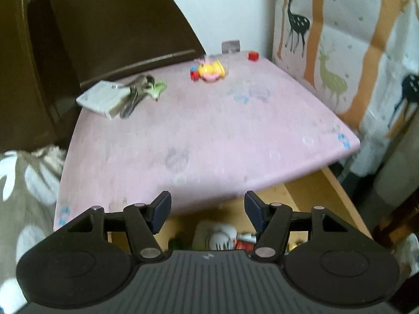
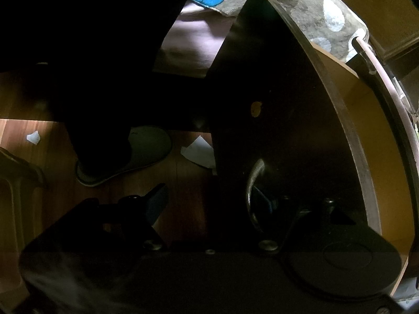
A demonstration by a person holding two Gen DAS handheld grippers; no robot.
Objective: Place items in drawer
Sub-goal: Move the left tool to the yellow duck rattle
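In the left wrist view my left gripper [image 1: 207,210] is open and empty, held above the open wooden drawer [image 1: 309,198] under the front edge of the pink table [image 1: 199,136]. Several items [image 1: 222,236] lie in the drawer. On the table lie a white box [image 1: 100,99] with keys [image 1: 138,91], a yellow toy [image 1: 210,71] and a red block [image 1: 253,55]. In the dark right wrist view my right gripper [image 2: 209,204] is open at the drawer's dark front panel [image 2: 275,104], its right finger behind the metal handle [image 2: 252,191].
A dark chair back [image 1: 110,26] stands left of the table. A deer-print curtain [image 1: 340,52] hangs at the right. A slipper [image 2: 141,149] and paper scraps [image 2: 199,151] lie on the wood floor below. A spotted grey blanket [image 2: 327,18] lies at the upper right.
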